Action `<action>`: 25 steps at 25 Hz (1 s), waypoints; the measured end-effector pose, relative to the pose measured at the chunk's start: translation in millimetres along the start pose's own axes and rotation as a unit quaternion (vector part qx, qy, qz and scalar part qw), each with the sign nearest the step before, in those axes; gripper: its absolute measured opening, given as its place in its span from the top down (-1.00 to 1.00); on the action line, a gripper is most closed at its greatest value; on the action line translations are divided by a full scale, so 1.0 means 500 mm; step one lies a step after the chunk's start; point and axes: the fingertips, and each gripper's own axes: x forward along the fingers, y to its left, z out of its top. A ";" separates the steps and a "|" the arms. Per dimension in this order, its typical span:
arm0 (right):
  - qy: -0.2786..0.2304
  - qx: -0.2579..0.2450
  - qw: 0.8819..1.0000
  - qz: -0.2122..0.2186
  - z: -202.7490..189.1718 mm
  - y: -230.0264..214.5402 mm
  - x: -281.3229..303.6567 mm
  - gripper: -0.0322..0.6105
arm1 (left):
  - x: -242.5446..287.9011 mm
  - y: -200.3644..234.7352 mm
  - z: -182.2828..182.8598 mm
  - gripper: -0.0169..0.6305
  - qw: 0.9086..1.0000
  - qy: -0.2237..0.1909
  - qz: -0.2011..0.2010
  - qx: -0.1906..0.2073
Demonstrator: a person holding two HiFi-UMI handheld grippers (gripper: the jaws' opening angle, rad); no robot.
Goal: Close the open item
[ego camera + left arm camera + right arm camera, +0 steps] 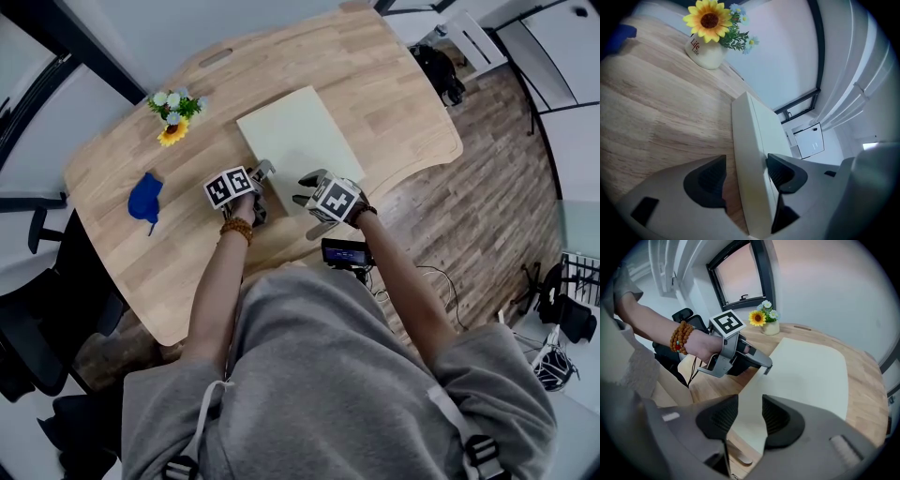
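Observation:
A flat pale cream case (292, 141) lies on the wooden table (375, 84), with a thin seam along its side. My left gripper (262, 178) is at its near left corner. In the left gripper view the case's edge (757, 154) stands between the jaws of that gripper (746, 176); one pad rests against the top face and a strip of wood shows beside the other, so it is open. My right gripper (305, 190) hovers at the near right corner, open (750, 416), with only the case's top (806, 371) showing beyond the gap.
A small white pot with a sunflower (172, 117) stands at the table's far left. A blue object (145, 199) lies near the left edge. A black chair (37, 347) sits below the table's left side. A dark device (345, 251) hangs at the person's waist.

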 end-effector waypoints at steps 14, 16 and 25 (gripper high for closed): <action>-0.016 -0.013 1.000 -0.015 0.016 0.003 -0.012 0.37 | -0.009 -0.021 0.005 0.11 1.000 0.011 -0.006 0.010; -0.015 -0.013 1.000 -0.014 0.014 0.006 -0.010 0.37 | -0.008 -0.019 0.001 0.11 1.000 0.011 -0.005 0.007; -0.015 -0.011 1.000 -0.018 0.009 -0.006 -0.014 0.37 | 0.000 -0.010 -0.010 0.10 1.000 0.019 0.012 0.001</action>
